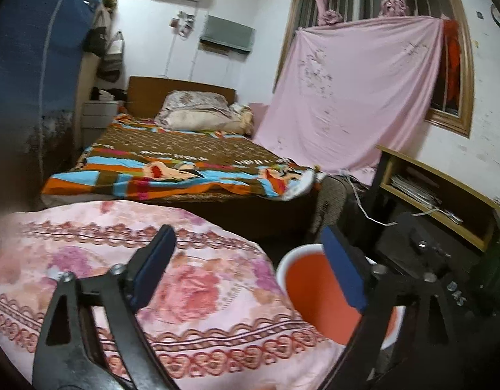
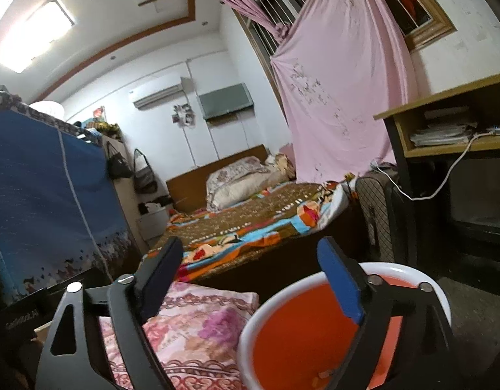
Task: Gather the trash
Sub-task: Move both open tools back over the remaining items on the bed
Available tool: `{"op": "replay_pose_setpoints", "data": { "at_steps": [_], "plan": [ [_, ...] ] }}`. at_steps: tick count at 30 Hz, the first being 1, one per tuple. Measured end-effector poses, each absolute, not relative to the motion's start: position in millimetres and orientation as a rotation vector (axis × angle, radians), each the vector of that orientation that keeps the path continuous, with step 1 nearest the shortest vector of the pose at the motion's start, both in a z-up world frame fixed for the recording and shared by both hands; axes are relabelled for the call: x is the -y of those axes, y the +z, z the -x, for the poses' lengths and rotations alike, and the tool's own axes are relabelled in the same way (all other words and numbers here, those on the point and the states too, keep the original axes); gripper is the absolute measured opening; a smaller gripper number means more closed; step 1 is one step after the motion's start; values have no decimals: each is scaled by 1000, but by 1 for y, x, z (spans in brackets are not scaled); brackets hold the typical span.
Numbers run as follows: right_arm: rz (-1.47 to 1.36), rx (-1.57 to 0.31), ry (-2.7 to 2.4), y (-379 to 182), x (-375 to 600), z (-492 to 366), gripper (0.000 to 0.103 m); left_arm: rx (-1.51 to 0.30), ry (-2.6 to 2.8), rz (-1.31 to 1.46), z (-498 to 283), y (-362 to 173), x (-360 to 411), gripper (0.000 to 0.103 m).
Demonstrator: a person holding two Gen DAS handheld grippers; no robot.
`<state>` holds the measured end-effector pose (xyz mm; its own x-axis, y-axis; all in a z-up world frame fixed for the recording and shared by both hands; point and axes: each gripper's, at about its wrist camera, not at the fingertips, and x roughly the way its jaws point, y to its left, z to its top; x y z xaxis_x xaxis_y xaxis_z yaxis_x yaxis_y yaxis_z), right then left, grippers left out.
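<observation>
Over the floral quilt [image 1: 171,279] and orange bin [image 2: 302,334], I hold both tongs, left [image 1: 246,260] and right [image 2: 253,276], spread and empty; no trash visible, so I judge searching comes next.

Both views low, facing bed [image 1: 184,159]

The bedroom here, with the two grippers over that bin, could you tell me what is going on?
A person holds two handheld grippers in a bedroom. The left gripper and the right gripper are both open and hold nothing. Both hover near a round bin with a white rim and orange inside, which stands beside a floral pink quilt. A few small scraps lie at the bin's bottom. No other trash is clearly visible, and neither gripper is touching anything.
</observation>
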<state>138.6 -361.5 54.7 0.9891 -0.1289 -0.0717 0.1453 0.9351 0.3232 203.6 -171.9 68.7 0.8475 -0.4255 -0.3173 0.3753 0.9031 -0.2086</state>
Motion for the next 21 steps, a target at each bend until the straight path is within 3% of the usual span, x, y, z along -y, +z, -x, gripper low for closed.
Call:
{"op": "replay_pose_setpoints", "data": {
  "at_steps": [2,21],
  "plan": [
    [-327,-29,-135,56,356,-137,103,-325,-371,152,-199,68,159,91],
    [-184,53,39,67,277,-140,103,-213,-157,154,-172,66,69,92]
  ]
}}
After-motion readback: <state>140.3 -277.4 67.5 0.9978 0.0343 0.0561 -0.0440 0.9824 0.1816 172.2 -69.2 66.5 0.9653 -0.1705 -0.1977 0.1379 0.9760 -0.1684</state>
